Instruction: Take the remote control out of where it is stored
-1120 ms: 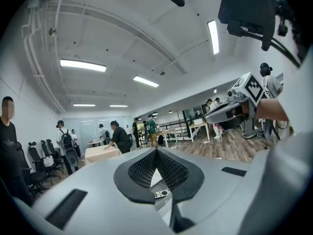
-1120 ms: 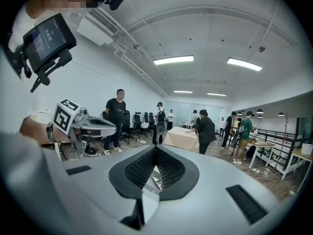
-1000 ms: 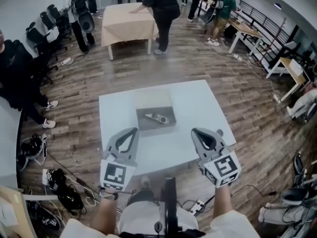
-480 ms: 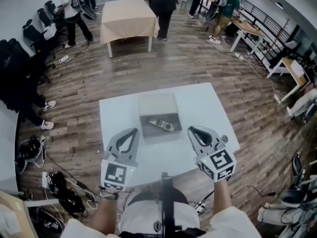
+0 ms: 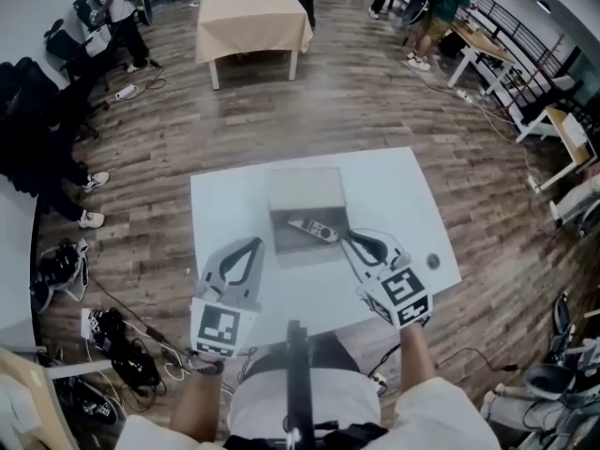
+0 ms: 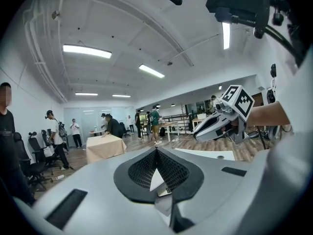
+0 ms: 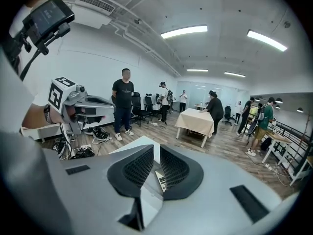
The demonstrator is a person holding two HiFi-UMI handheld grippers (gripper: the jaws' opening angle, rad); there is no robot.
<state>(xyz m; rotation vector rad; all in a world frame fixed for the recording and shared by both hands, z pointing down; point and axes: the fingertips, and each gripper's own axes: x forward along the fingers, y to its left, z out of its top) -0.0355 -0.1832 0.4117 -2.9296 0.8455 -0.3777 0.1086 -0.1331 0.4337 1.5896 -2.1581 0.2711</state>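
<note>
1. Head view: remote control point(image 5: 314, 229) lies flat inside the open grey box point(image 5: 289, 244)
2. Right gripper point(image 5: 348, 237) just beside it, jaws just opening to a slit, empty; left gripper point(image 5: 249, 247) closed, empty
3. Probably light, stiff, slick: pinch its long edges mid-body

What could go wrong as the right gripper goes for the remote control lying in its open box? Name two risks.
1. The right gripper's jaws have just been opening, with nothing between them, but the gap looks narrow. They may shove the remote control instead of straddling it.
2. The remote lies flat in the box, so the jaw tips might catch its wall. The left gripper hangs shut beside the box, not steadying it, so it could slide.
</note>
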